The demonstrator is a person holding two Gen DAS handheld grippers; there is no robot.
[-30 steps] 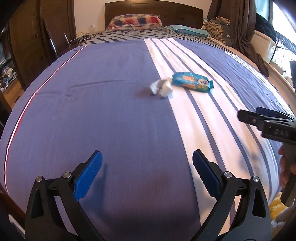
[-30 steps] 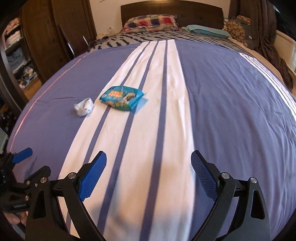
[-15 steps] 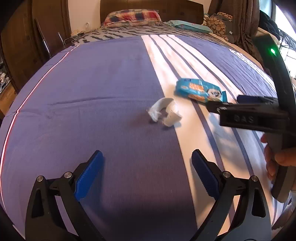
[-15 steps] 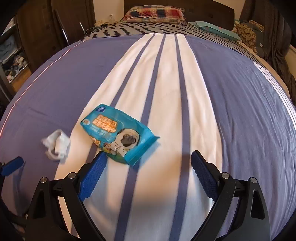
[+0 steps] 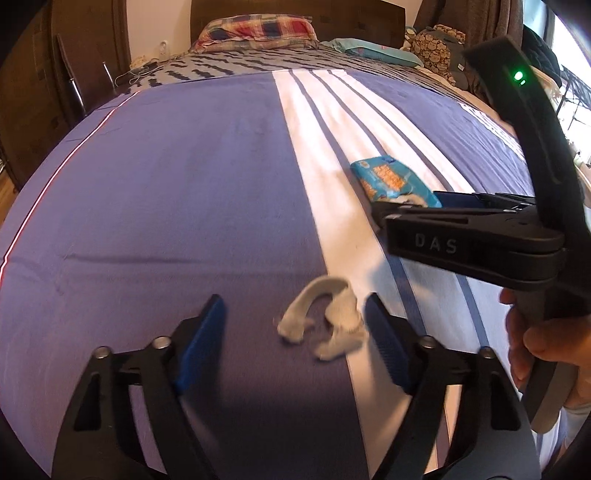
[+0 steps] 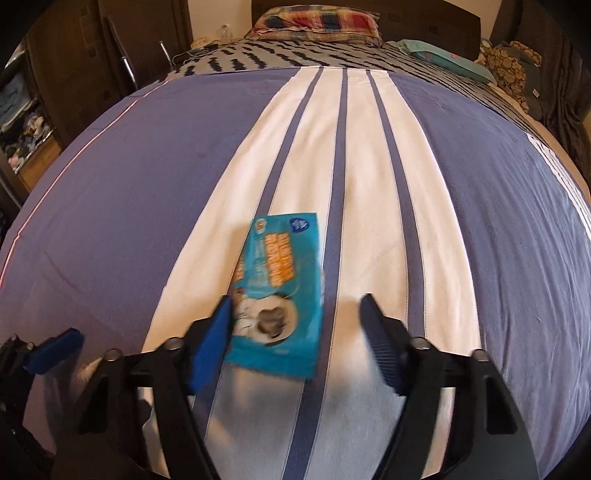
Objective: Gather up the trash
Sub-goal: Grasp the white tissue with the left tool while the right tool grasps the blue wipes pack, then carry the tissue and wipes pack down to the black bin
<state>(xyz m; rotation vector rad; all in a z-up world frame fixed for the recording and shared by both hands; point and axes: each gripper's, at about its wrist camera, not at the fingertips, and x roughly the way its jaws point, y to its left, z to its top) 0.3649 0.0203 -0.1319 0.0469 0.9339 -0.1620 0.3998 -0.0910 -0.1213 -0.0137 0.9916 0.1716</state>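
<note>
A crumpled white tissue (image 5: 325, 319) lies on the purple bedspread between the open fingers of my left gripper (image 5: 293, 319), closer to the right finger. A teal wipes packet (image 6: 279, 291) with orange lettering and a dog picture lies on the white stripe; its near end sits between the open fingers of my right gripper (image 6: 295, 323), against the left finger. In the left wrist view the packet (image 5: 391, 181) lies partly behind the right gripper's black body (image 5: 472, 236).
The bed (image 6: 480, 221) fills both views, with a plaid pillow (image 6: 314, 22) and dark headboard at the far end. A wardrobe (image 5: 29, 92) stands on the left, curtains and cushions (image 5: 436, 44) on the right. The left gripper's blue fingertip (image 6: 55, 350) shows at the right view's lower left.
Both grippers moved forward over the bed. The tissue now sits between the left fingers and the packet's near end between the right fingers. Both stay open.
</note>
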